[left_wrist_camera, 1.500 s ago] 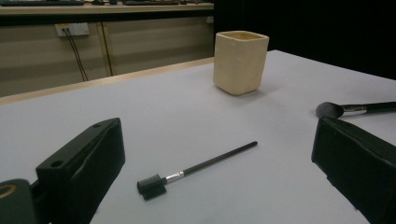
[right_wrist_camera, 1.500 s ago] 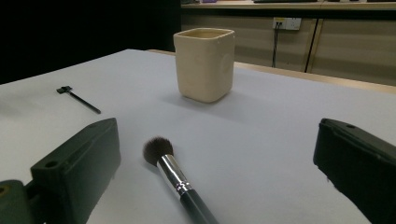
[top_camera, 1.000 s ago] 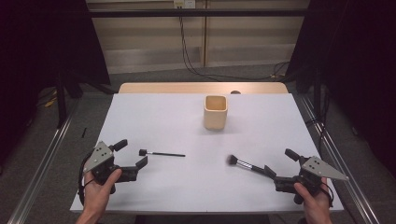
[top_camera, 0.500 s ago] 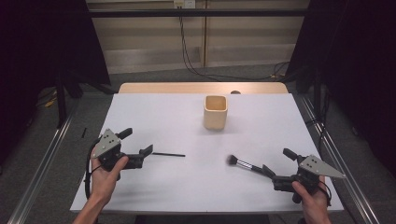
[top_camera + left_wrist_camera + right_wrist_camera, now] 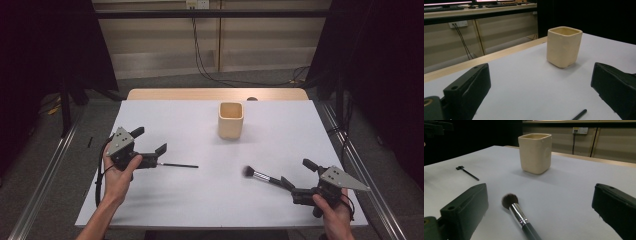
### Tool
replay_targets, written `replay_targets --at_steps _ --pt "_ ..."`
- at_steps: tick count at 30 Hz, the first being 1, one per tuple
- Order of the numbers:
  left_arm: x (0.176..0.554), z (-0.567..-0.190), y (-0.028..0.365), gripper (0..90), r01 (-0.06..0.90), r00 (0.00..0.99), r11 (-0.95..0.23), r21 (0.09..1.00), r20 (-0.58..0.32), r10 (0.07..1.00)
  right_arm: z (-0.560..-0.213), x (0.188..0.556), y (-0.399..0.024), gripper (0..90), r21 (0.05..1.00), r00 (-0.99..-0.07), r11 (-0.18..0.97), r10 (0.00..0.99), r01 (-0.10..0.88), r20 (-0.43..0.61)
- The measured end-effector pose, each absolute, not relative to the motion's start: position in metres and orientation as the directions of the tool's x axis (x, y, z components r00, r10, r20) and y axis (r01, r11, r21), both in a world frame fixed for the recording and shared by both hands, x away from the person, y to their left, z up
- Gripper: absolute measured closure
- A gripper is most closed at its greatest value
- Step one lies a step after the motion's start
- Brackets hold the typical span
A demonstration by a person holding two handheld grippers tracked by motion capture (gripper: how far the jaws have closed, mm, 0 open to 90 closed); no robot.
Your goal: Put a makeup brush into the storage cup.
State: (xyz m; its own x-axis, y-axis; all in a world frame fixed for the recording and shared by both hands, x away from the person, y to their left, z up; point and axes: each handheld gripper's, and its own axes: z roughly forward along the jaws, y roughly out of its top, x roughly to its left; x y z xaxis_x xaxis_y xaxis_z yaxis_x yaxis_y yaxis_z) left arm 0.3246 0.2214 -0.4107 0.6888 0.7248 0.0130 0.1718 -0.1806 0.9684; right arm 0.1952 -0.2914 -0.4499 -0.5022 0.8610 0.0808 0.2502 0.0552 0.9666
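White table (image 5: 210,200), high view: cream square-sided cup (image 5: 231,120) standing upright at upper centre, plain, no lettering or brand mark legible on any face. Thin black stick tool (image 5: 179,165) lying flat at centre left, its near end between the parted jaws of the left gripper (image 5: 150,150), not clamped. Makeup brush (image 5: 260,175), dark bristle head, silver ferrule, black handle, lying flat at lower right, head toward the cup; handle end lies between the wide-open jaws of the right gripper (image 5: 295,175), not clamped. No writing readable on brush or grippers. Each gripper held in one hand at the frame's lower corners.
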Motion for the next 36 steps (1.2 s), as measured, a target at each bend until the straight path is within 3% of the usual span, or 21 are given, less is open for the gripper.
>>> replay_targets --at_steps 19,36 --pt "0.353 -0.408 0.206 4.2 0.286 0.757 -0.365 0.886 0.024 0.653 -0.45 0.195 -0.291 0.3 0.966 -0.509 0.051 0.856 0.253 0.088" --pt "0.364 -0.406 0.191 5.4 0.395 0.803 -0.578 0.714 0.037 0.594 -0.45 0.196 -0.291 0.3 0.963 -0.511 0.064 0.856 0.261 0.081"
